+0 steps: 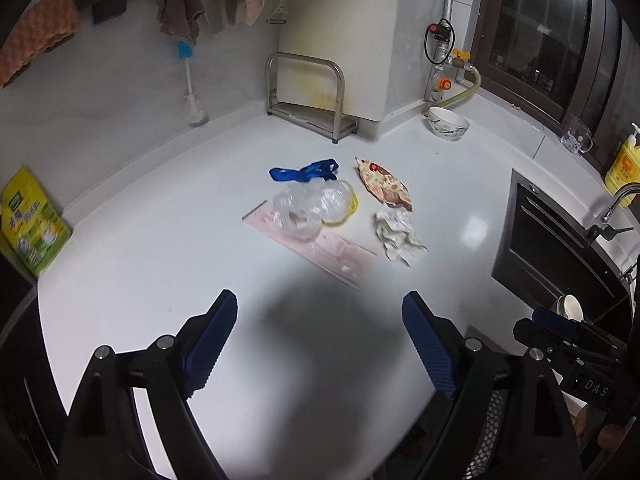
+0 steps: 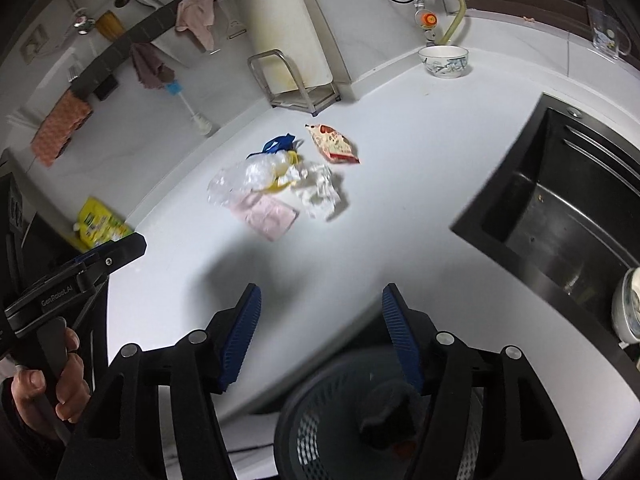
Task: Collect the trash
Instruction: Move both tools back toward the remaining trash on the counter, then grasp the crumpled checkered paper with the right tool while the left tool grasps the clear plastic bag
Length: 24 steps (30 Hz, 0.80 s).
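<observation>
Trash pile (image 1: 332,208) beyond parted tongs (image 1: 320,340)

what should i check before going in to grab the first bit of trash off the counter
1. Left gripper open, nothing between its fingers: ok.
2. Right gripper open and empty: ok.
3. Trash within view on the counter: crumpled paper, snack wrapper, clear plastic bag, blue strap, pink sheet: ok.
4. Bin below the counter edge, under the right gripper: ok.
5. Plastic bag lies on the pink sheet, so one may drag the other: not ok.
6. Bin's remaining room: cannot tell.
</observation>
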Each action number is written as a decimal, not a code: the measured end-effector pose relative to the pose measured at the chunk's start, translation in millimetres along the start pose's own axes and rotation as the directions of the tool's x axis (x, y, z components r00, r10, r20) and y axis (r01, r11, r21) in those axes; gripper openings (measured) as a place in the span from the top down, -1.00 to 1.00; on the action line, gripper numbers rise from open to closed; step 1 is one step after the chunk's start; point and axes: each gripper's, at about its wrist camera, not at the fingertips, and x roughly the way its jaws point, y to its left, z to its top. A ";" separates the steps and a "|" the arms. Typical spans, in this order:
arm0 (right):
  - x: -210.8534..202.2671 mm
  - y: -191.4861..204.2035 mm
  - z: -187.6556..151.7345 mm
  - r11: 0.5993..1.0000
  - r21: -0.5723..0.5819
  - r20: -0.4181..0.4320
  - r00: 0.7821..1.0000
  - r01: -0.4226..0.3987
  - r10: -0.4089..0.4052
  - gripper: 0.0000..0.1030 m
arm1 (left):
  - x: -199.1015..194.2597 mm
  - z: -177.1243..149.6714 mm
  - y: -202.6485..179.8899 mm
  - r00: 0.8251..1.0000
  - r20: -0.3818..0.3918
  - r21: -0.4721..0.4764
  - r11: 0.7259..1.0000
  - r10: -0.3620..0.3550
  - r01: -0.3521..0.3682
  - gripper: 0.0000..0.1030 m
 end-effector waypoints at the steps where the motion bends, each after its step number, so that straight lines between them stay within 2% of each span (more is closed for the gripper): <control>1: 8.4 3.7 6.5 1.000 -0.001 0.001 1.000 0.006 -0.006 -0.17 | 7.1 4.8 3.2 1.000 -0.004 0.007 1.000 -0.002 0.002 -0.61; 12: 80.2 25.1 51.1 0.997 0.015 -0.008 0.997 0.071 -0.071 -0.18 | 77.5 54.2 31.6 0.998 -0.027 0.091 0.994 -0.057 0.059 -0.63; 18: 114.3 27.4 68.7 0.996 0.020 -0.019 0.996 0.091 -0.090 -0.20 | 103.6 65.2 32.3 0.995 -0.040 0.127 0.987 -0.091 0.095 -0.63; 19: 119.7 28.6 71.6 0.996 0.018 -0.021 0.996 0.093 -0.092 -0.26 | 106.1 66.5 32.6 0.995 -0.040 0.130 0.987 -0.094 0.098 -0.63; 20: 124.8 30.3 73.8 0.995 0.011 -0.022 0.995 0.100 -0.099 -0.32 | 109.2 67.7 33.4 0.995 -0.040 0.133 0.986 -0.096 0.101 -0.63; 24: 143.0 36.1 80.4 0.988 -0.033 -0.033 0.988 0.149 -0.150 -0.33 | 121.4 70.5 39.9 0.993 -0.048 0.128 0.986 -0.104 0.110 -0.63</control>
